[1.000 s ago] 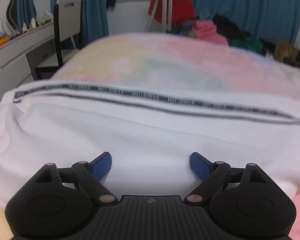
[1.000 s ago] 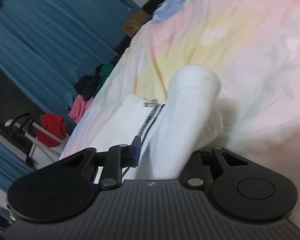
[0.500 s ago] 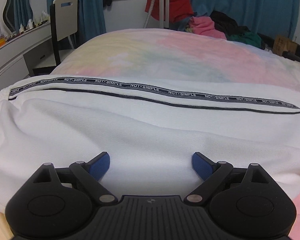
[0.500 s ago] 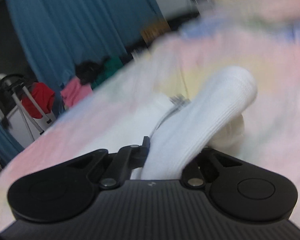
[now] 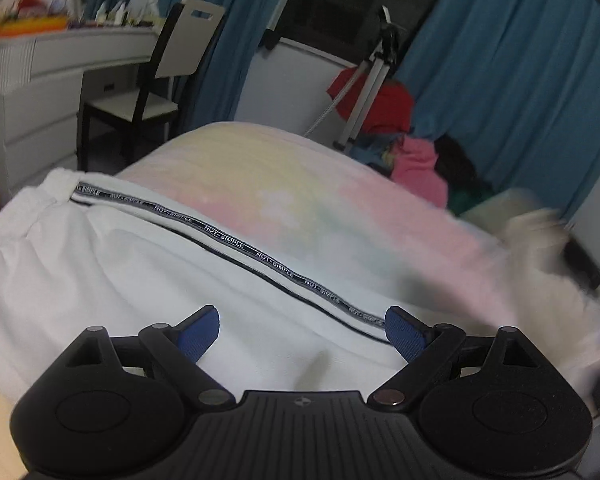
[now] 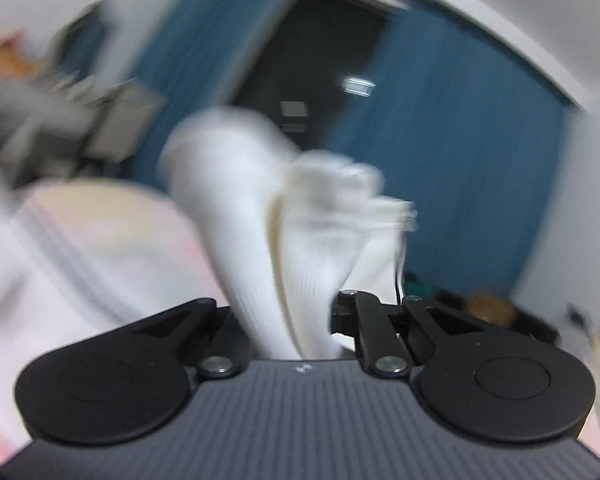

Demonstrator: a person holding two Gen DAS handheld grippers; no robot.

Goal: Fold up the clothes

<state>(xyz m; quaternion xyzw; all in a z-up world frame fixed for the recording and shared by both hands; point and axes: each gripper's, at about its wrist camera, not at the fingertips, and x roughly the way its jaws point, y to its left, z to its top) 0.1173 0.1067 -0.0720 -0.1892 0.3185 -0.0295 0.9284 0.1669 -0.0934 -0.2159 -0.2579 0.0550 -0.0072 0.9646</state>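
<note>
A bed (image 5: 284, 184) covered by a pastel tie-dye blanket in yellow, pink and pale green fills the scene. White trousers (image 5: 112, 264) with a black "NOT-SIMPLE" side stripe lie across its near part, waistband at the left edge.

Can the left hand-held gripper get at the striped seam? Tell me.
Probably yes. The left hand-held gripper is open and empty over the white garment, and the striped seam lies uncovered just ahead, with nothing between.

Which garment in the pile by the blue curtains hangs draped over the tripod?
The red garment. It hangs up on the tripod, while the pink garment and the dark ones lie heaped lower, beside the bed.
</note>
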